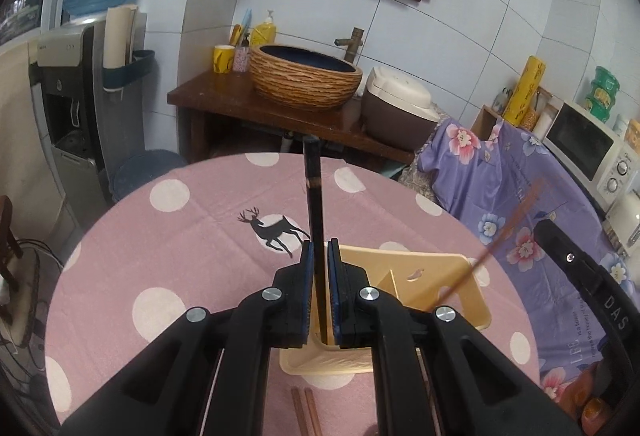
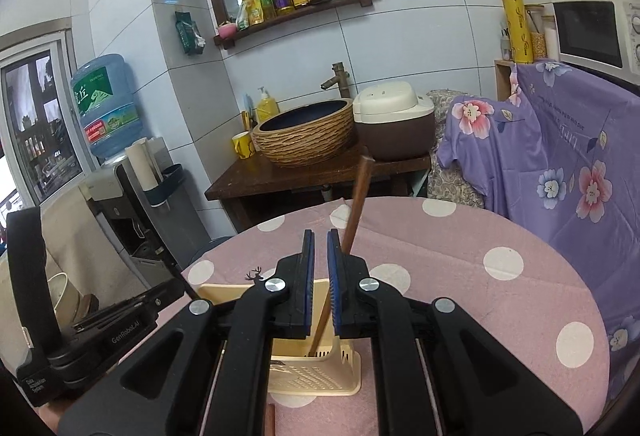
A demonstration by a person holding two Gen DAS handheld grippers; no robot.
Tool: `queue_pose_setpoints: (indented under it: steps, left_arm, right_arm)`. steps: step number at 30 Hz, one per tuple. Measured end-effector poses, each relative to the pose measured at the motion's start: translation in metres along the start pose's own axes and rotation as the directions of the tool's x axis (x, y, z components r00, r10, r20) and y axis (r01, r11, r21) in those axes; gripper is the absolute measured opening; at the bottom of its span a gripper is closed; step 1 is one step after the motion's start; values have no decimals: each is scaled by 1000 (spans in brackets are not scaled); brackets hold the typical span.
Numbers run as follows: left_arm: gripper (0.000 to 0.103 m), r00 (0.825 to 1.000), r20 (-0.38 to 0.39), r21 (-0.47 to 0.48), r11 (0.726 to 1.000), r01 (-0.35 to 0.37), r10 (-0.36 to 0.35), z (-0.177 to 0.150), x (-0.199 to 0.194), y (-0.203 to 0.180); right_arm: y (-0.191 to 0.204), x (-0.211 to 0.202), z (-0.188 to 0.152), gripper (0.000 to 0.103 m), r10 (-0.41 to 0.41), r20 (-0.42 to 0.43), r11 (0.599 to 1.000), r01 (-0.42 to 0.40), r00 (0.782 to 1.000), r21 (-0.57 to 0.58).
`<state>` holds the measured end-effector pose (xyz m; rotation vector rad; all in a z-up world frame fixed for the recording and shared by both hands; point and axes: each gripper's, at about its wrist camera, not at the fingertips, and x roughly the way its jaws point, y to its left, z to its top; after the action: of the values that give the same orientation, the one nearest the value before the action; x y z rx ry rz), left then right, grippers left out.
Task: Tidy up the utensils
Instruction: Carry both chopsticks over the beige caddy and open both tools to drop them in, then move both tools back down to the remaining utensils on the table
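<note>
Left wrist view showed the left gripper [image 1: 319,296] at lower centre, its blue-padded jaws narrowly apart with a dark, nearly black chopstick [image 1: 314,203] standing upright between them; whether the pads actually pinched it could not be told. The stick's lower end dipped into the cream plastic utensil holder [image 1: 416,276] just beyond the jaws. A reddish-brown wooden chopstick [image 1: 508,228], blurred, slanted across the right of that frame. In the right wrist view, the right gripper [image 2: 320,284] had its jaws only slightly parted, with that brown chopstick [image 2: 356,211] leaning in the holder [image 2: 316,376], passing close by the right pad; grip uncertain. Judging progress: two sticks were in or entering the holder, while a brown pair [image 1: 305,412] lay on the pink polka-dot tablecloth [image 1: 168,236] at the bottom edge
</note>
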<state>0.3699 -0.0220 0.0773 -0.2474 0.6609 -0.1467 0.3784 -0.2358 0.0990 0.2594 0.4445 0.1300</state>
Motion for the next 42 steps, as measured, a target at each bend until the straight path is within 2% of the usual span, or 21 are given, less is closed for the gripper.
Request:
queue_pose_setpoints:
  steps: [3,4,5,6,7,8,10,11,13,16,20,23,27,36,40,42]
  left_arm:
    - [13,1000,21,13,1000,-2,2,0,-9,-1]
    - [30,1000,28,18,1000,3,-3,-1,-13,-1]
    - [54,999,40,20,1000,9,-10,-3,-20,-1]
    - [64,998,60,19,1000,13,-14,-6,-27,0]
    - [72,996,89,20,1000,8,-10,-11,-37,3]
    - [73,995,102,28,1000,-4,1,-16,-44,3]
    - [78,995,98,61,998,-24,18,-31,-56,5]
    - [84,996,89,71,997,-31,25,-38,-59,8]
    - [89,996,72,81,995,-51,45,-59,-68,16]
    - [91,996,39,86,993,-87,83,-92,-77,31]
    - [91,989,-43,96,986,-137,141,-138,-74,48]
    - [91,982,-86,77,984,-162,168,-164,-73,59]
    - [91,977,-113,74,982,-175,182,-182,-74,63]
    - [91,982,-97,92,984,-152,161,-187,-81,53]
    - [91,982,-102,87,985,-150,158,-187,-82,54]
    - [91,983,-103,79,986,-143,151,-188,-83,55]
  right_arm:
    - [-1,-4,-1,8,1,3,1000,-1,1000,2]
    - [-1,-7,-2,8,1,7,1000,-1,1000,-1]
    - [-1,-11,-4,11,-1,11,1000,1,1000,-3]
    - [-2,-15,-6,14,-5,13,1000,5,1000,-2]
    - [-4,-21,-10,22,-14,14,1000,14,1000,0]
    - [-5,-26,-13,32,-21,15,1000,21,1000,2]
    - [-9,-37,-25,41,-30,6,1000,30,1000,-7]
    - [-11,-43,-33,42,-44,-2,999,44,999,-17]
    - [-14,-51,-52,46,-86,-32,995,84,996,-50]
    - [-22,-59,-90,49,-147,-101,986,138,984,-94]
    - [-30,-67,-147,49,-211,-210,974,186,955,-132]
    - [-31,-73,-185,49,-242,-268,966,205,932,-158]
    - [-27,-77,-220,49,-236,-344,968,188,909,-167]
    - [-3,-74,-242,49,-198,-396,974,134,897,-185]
    - [-17,-86,-240,50,-262,-380,958,191,887,-214]
    - [-39,-93,-239,50,-298,-395,952,240,869,-191]
